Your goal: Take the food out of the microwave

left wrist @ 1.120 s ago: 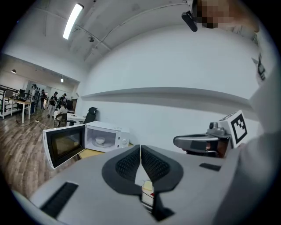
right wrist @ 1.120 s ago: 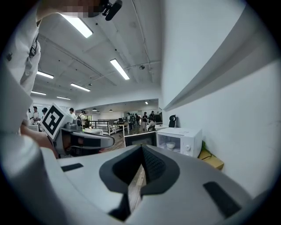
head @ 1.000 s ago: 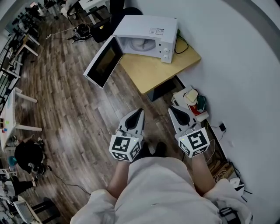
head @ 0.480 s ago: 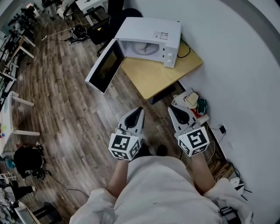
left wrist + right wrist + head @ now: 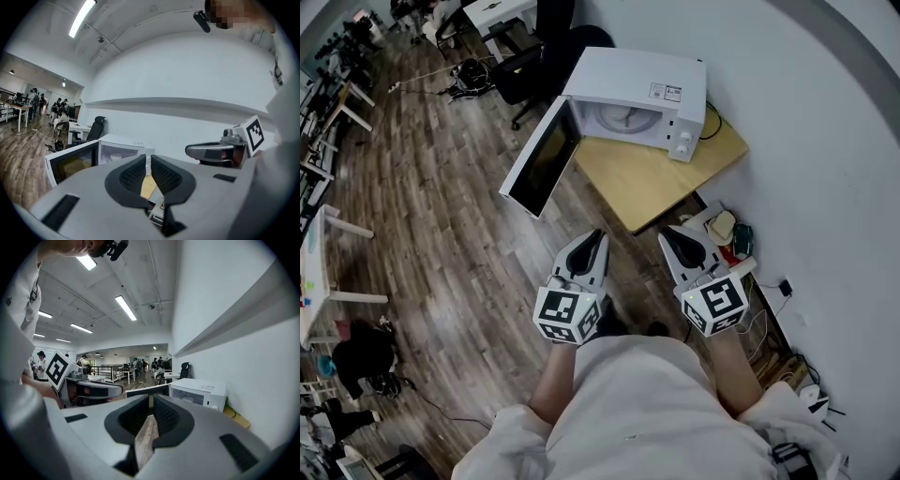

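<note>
Head view gives me the whole layout: the microwave sits on the far end of the bench, back against the wall, with its door swung wide over the floor past the bench's left edge. Inside the lit cavity lies the food, a pale dish on the turntable, untouched. Both tools hang near the bench's near corner, well apart from the oven. The left tool is closed tight with nothing in it; the right tool has just been opening its jaws and now shows a narrow slit, empty as well. I judge the step in hand to be the approach. To do it well I would close in square to the cavity, keep the left tool clear of the open door's edge, and spread the right tool much wider before entering. I would also watch the clutter on the floor by the wall.
</note>
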